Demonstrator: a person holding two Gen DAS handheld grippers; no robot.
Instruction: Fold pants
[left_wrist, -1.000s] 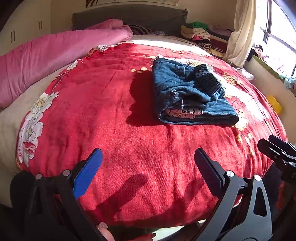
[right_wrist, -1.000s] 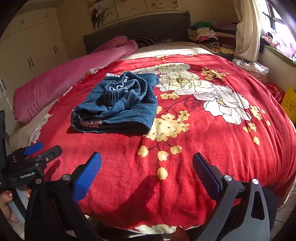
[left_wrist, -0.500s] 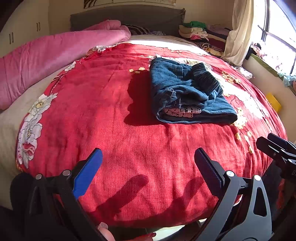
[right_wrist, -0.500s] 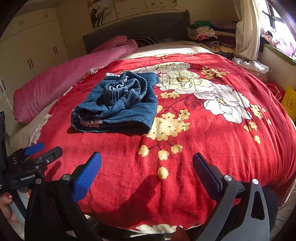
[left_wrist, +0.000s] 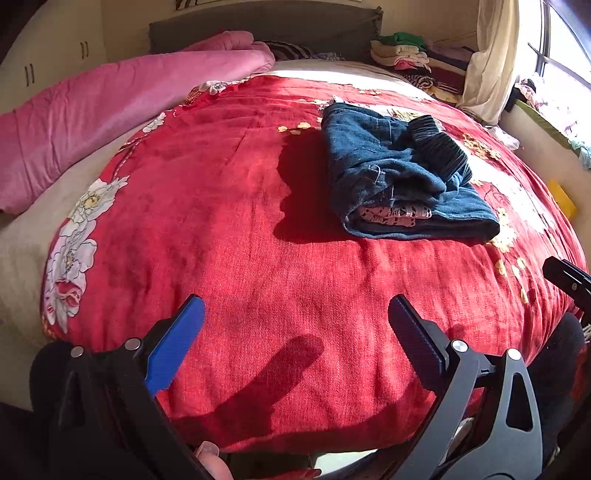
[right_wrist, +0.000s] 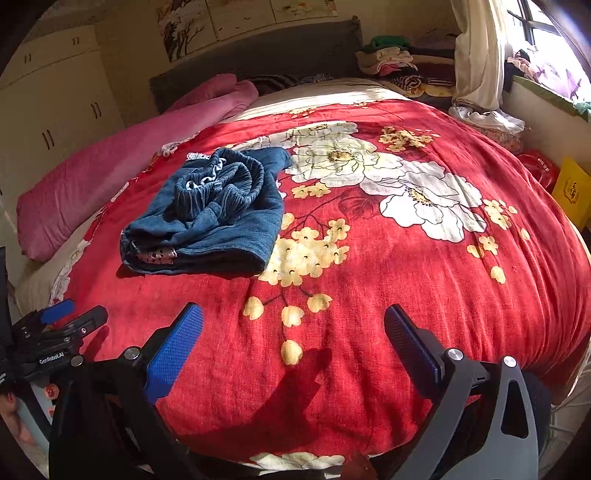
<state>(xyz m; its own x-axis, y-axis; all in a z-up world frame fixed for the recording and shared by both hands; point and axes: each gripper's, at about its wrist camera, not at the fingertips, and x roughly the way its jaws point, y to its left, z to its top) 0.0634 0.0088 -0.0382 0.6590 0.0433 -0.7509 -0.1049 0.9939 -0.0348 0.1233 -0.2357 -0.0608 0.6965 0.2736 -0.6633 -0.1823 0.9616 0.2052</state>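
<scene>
Pants (left_wrist: 402, 177) folded on red bedspread (left_wrist: 240, 240)

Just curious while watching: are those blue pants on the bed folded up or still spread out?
Folded. The blue pants lie as a compact layered bundle on the red bedspread, waistband bunched on top, no legs stretched out.

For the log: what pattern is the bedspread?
Red bedspread with white and yellow flowers, clearest in right wrist view.

Both views low, bedward — shared pants (left_wrist: 402, 173)
</scene>
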